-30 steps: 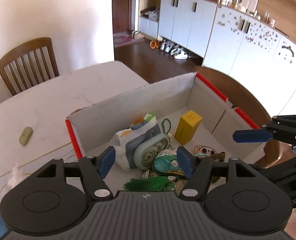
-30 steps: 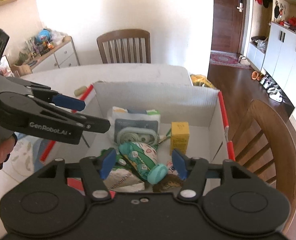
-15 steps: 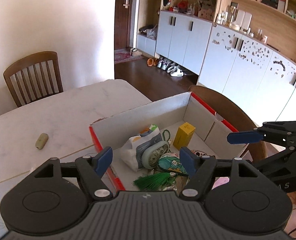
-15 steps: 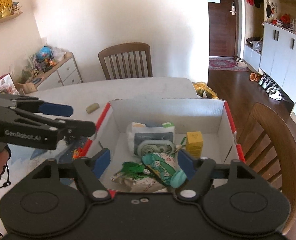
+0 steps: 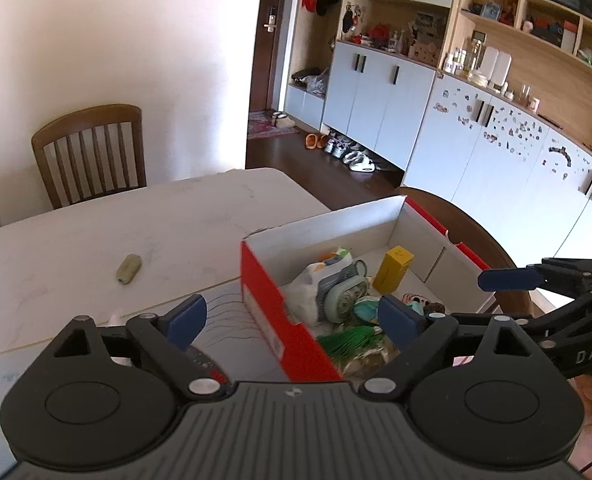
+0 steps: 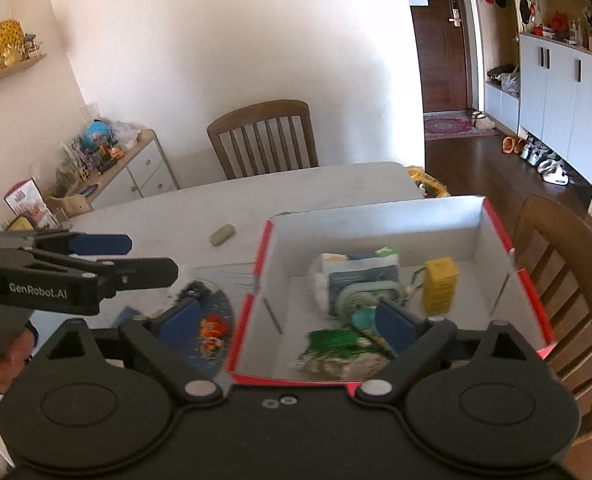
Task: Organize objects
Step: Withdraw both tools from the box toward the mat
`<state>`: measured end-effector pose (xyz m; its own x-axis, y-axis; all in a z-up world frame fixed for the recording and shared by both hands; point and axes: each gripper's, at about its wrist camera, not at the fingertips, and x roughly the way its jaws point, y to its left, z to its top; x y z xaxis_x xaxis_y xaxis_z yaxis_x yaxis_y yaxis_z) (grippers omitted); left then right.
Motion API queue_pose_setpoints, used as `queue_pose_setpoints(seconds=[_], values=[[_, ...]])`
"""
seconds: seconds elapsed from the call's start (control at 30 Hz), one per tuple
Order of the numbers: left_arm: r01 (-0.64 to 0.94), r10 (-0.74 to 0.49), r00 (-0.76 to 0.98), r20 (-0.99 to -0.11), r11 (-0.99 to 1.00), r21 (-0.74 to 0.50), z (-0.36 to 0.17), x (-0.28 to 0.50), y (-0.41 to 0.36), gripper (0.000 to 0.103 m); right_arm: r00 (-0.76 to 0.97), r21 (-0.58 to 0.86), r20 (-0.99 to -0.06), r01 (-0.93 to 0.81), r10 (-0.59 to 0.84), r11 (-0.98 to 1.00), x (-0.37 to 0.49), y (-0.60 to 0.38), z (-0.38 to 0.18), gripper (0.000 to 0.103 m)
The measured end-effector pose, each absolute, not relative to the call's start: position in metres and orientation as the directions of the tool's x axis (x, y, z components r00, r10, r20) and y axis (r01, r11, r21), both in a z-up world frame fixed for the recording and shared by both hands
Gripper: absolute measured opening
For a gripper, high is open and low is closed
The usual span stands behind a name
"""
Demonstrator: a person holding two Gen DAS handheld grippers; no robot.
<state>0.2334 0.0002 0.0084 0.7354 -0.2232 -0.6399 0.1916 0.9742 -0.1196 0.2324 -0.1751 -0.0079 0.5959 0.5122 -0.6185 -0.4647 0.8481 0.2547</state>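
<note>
Both empty, jaws opening wide: left hand-held gripper (image 5: 292, 316) and right hand-held gripper (image 6: 286, 318) hang above the box (image 6: 369, 216), whose collected objects lie just ahead, apparently for sorting.

Both grippers draw back and up from the red shoebox (image 5: 272, 322); the left gripper (image 5: 292, 316) and right gripper (image 6: 288, 318) jaws are opening, empty, shoebox shrinking toward five o'clock.
</note>
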Motion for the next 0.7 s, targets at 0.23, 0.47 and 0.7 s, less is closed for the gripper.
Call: queue_pose_setpoints(seconds=[0.23,0.47,0.7], values=[[0.175,-0.21,0.743,-0.635,0.977,-0.119,0.005,0.219,0.03,0.103,0.615,0.26,-0.592,-0.466,0.521,0.845,0.215,-0.148,-0.004,0.102],[0.147,-0.19,0.758,-0.624,0.982,-0.12,0.0,0.211,0.06,0.103,0.631,0.244,-0.586,-0.46,0.508,0.854,0.202,-0.121,-0.004,0.102],[0.138,-0.191,0.762,-0.618,0.981,-0.134,-0.011,0.205,0.097,0.103,0.633,0.212,-0.603,-0.459,0.485,0.863,0.191,-0.09,-0.01,0.102]])
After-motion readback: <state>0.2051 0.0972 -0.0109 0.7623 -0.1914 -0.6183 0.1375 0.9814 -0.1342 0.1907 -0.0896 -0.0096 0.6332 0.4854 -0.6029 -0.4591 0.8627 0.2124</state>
